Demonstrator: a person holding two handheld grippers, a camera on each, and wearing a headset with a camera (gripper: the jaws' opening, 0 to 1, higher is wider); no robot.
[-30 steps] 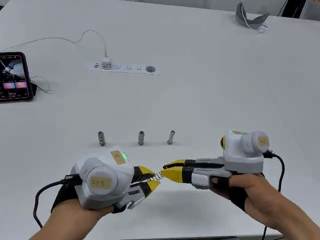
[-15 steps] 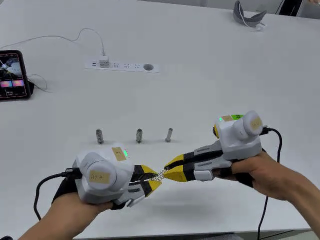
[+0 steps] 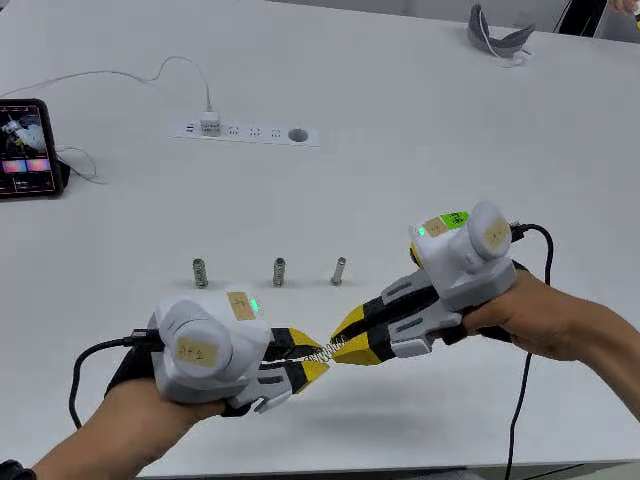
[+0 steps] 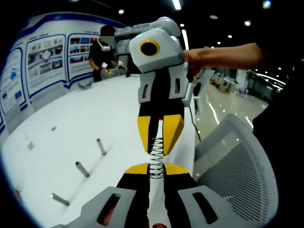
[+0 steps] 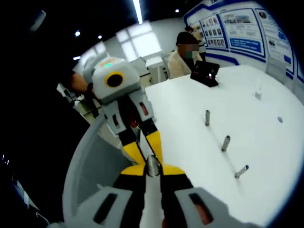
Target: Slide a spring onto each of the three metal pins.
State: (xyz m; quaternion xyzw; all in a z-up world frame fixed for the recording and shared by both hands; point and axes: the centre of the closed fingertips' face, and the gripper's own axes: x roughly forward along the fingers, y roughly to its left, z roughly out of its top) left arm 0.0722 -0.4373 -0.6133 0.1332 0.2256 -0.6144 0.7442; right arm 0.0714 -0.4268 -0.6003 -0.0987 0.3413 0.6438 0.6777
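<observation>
Hovering above the bench (image 3: 420, 170), on the person's side of the row of three pins (image 3: 279, 271), the left gripper (image 3: 308, 366) and right gripper (image 3: 342, 348) meet nearly tip to tip, with one spring (image 3: 323, 352) spanning the short gap between them. Each gripper is clamped on an end of that spring, and the right gripper tilts down toward it. The pins stand upright, apart from the spring. Beyond the pins lies a white power strip (image 3: 245, 133).

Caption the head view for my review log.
Left tongs and right tongs grip one spring end to end above the table, short of three upright pins.
</observation>
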